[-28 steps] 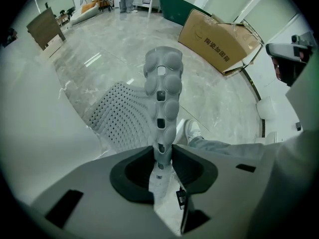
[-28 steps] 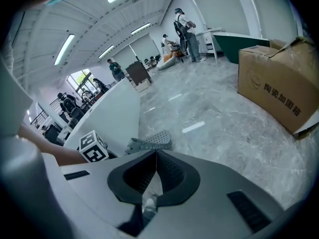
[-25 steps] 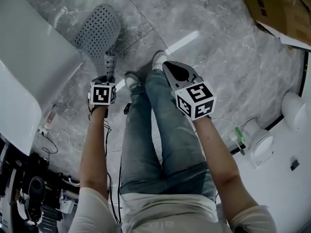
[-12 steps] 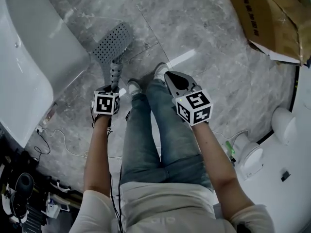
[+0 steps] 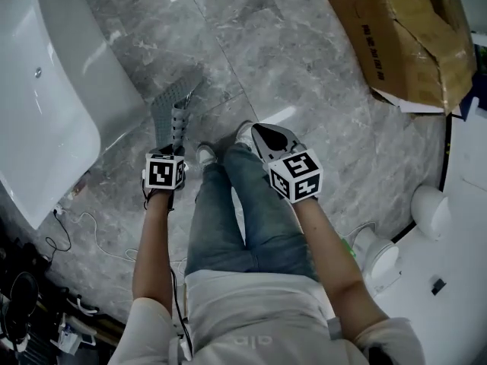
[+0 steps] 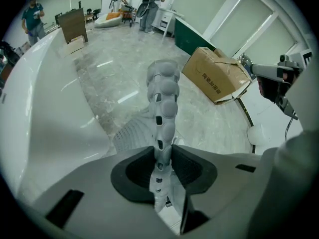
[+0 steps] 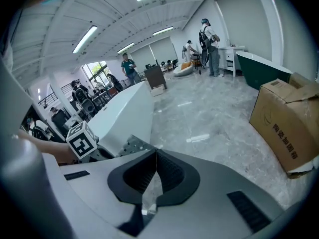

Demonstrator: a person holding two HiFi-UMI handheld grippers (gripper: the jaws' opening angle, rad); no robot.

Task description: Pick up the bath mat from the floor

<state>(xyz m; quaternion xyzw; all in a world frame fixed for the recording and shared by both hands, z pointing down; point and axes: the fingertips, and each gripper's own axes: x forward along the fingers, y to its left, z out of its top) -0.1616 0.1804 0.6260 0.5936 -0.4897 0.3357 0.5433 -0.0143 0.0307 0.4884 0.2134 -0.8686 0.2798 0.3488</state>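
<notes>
pinched at its near end by the left gripper (image 6: 163, 151), jaws clamped on it: bath mat (image 6: 164, 91), long axis hanging down from the jaws just beside the bathtub (image 5: 53, 105), lower end on or just off the floor (image 5: 304, 52), cannot tell which. pointed steeply down. farther from the bathtub, right gripper (image 7: 155, 156), jaws together, empty.

Bath mat (image 5: 172, 103) just right of the bathtub (image 5: 46, 112), top end in the left gripper (image 5: 173, 150); right gripper (image 5: 262, 131) further right (apart from the mat); cardboard box (image 5: 403, 36) well right of the bathtub, on the floor (image 5: 304, 74).
</notes>
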